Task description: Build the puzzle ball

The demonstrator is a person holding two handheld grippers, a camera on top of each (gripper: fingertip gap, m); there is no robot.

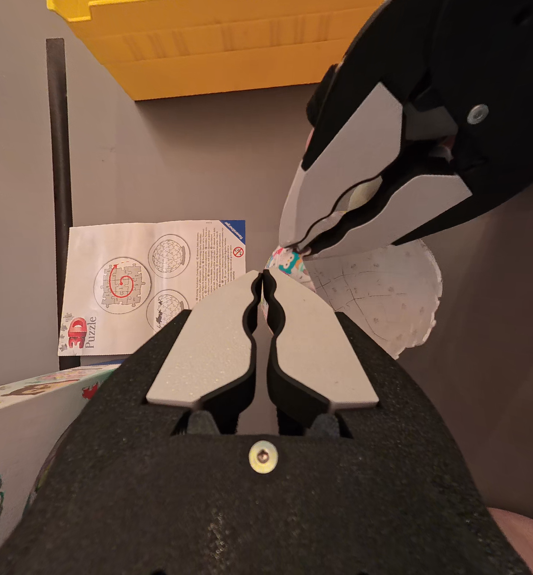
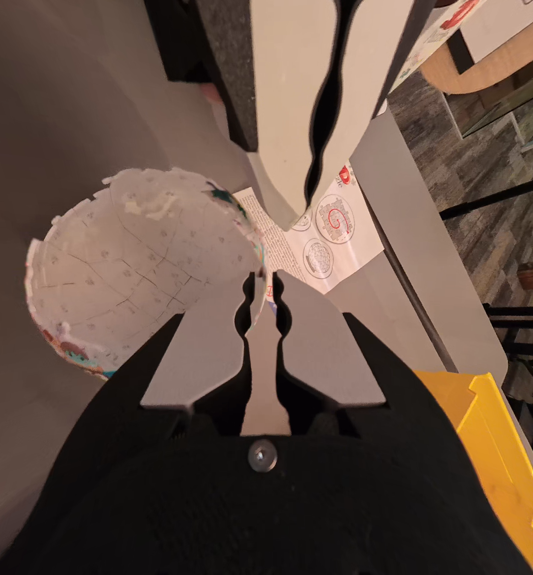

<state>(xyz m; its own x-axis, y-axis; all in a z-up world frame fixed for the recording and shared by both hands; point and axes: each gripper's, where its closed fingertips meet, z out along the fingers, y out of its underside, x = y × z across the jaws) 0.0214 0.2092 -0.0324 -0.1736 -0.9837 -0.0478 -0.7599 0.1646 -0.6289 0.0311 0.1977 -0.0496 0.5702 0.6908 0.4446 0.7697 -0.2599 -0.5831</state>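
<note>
Left gripper [image 1: 262, 273] filled the bottom of the left wrist view, fingertips pinched nearly together on the rim of the half-built puzzle ball [image 1: 380, 295]; only a sliver of the shell's edge showed in the gap between the fingers. Right gripper [image 1: 299, 247] came in from upper right in that view, tips closed on the same rim, just beside the left's tips, right at the colourful printed outer side of the shell. Something pale sat in the wider gap further back between its fingers; could not tell what.

From the right wrist view, right gripper [image 2: 263, 277] had a narrow gap at the tips with the thin shell edge clamped against the left finger. Ball's [image 2: 140, 264] open white inside faced the camera, seams and small printed marks visible, jagged unfinished edge at the far side. Left gripper [image 2: 305, 199] pointed down from the top of that view, tips nearly touching, close to the shell's far rim.

Ball was held up off the grey table [image 1: 196, 161] between both grippers. Instruction leaflet [image 1: 153, 286] lay flat on the table behind, yellow bin [image 1: 215, 49] beyond it, puzzle box [image 1: 19, 413] at lower left.
</note>
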